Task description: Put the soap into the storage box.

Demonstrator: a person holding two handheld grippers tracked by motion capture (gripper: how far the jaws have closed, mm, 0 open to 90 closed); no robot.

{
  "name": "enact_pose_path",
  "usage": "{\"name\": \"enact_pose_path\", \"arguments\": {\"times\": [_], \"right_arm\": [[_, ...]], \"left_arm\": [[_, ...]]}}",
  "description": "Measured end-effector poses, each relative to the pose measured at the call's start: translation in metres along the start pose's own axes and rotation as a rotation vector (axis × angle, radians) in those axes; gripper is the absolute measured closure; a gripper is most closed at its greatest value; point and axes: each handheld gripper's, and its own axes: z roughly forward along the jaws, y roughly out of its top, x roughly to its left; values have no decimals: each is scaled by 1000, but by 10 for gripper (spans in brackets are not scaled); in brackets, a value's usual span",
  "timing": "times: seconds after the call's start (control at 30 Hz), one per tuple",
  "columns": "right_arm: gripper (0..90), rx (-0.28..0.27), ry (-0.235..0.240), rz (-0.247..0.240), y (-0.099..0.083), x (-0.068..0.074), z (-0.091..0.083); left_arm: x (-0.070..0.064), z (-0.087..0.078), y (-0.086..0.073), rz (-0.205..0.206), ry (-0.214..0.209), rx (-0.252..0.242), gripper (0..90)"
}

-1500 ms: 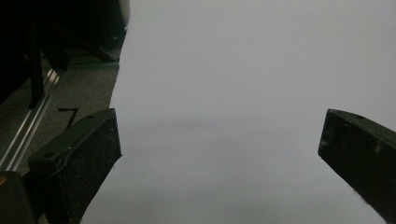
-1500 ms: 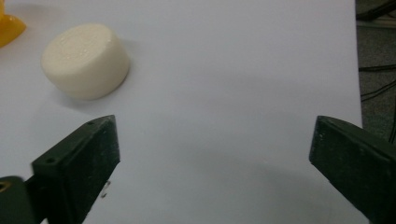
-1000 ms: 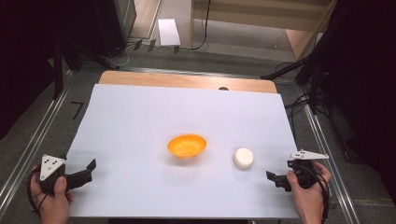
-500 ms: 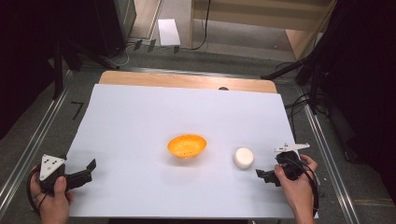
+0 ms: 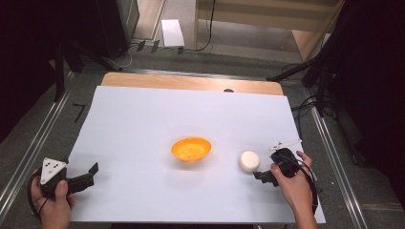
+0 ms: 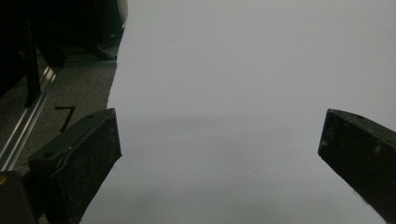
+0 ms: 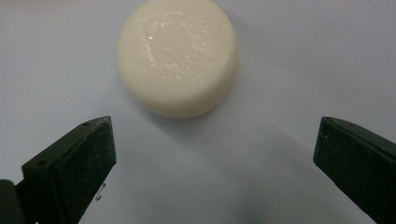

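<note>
- Down at the near right, the right hand (image 5: pixel 297 183) tilts the right gripper (image 5: pixel 261 175) leftward at the cream puck (image 5: pixel 249 161), jaws spread wide with nothing between them; in the right gripper view the puck (image 7: pixel 177 56) sits just beyond the tips.
- Near left, the left hand (image 5: pixel 50 200) holds the left gripper (image 5: pixel 90 172) low over the white sheet (image 5: pixel 143 119), pointing right, jaws likewise wide apart and empty.
- Compared with a second ago, the right gripper has moved in from the sheet's right edge to just beside the puck; the left one has not shifted.
- The orange bowl (image 5: pixel 191 149) sits mid-sheet, left of the puck; whether it holds anything I cannot tell.
</note>
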Motion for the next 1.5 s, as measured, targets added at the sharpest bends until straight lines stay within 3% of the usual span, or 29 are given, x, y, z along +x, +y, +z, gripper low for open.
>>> {"name": "enact_pose_path", "arguments": {"times": [0.73,1.07,1.5], "right_arm": [[74,50,21,-10,34,16,13],[135,91,0,29,40,18,25],[237,127,-17,30,43,21,35]], "left_arm": [[0,0,0,-1,-7,-1,0],[0,0,0,1,-8,4,0],[0,0,0,3,-11,6,0]]}}
